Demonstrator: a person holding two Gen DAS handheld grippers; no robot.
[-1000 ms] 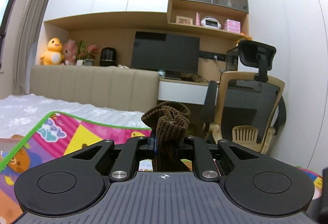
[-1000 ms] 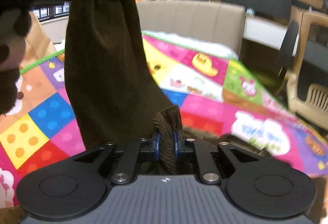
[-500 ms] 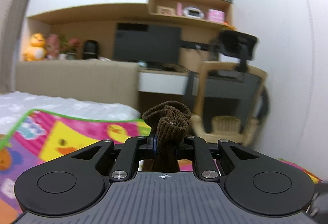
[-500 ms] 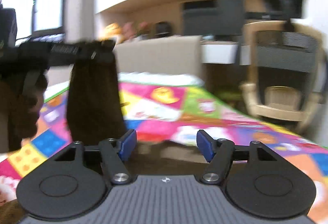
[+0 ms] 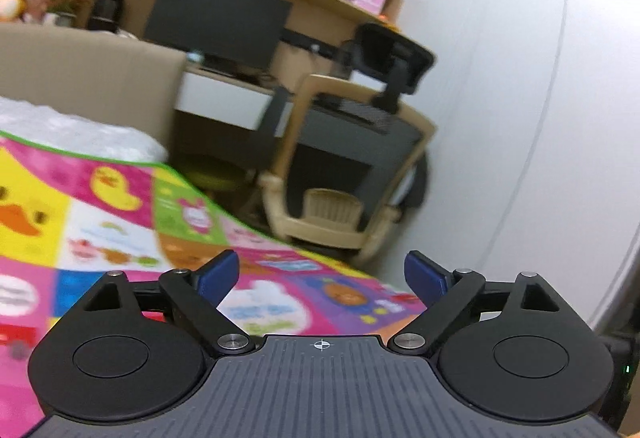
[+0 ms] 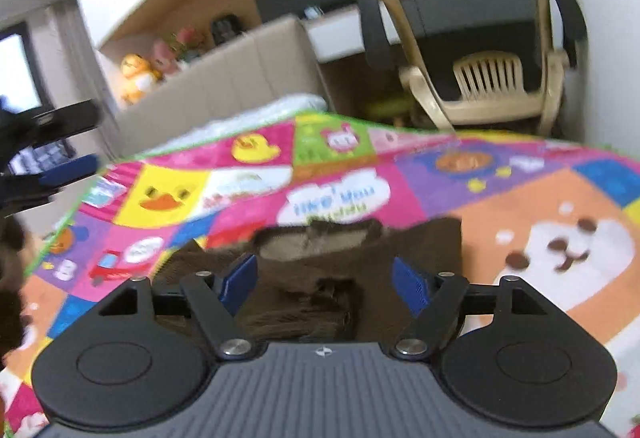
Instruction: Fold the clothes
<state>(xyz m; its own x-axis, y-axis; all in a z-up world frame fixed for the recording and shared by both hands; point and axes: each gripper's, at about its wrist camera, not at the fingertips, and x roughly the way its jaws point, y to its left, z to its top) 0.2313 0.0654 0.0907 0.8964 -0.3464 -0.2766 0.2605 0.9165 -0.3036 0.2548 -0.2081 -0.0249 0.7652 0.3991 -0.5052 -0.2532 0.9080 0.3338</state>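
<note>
On the play mat (image 6: 520, 205), both your left tongs (image 5: 320, 274) and right tongs (image 6: 324, 278) are opening, gripping nothing; the loose brown garment (image 6: 320, 270) is risking bunching.

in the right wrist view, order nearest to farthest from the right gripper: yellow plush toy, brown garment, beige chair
1. Brown garment: on the mat, just beyond the opening right gripper, nothing pinched.
2. Beige chair: upper right, past the mat's edge.
3. Yellow plush toy: far left, behind the headboard.
</note>
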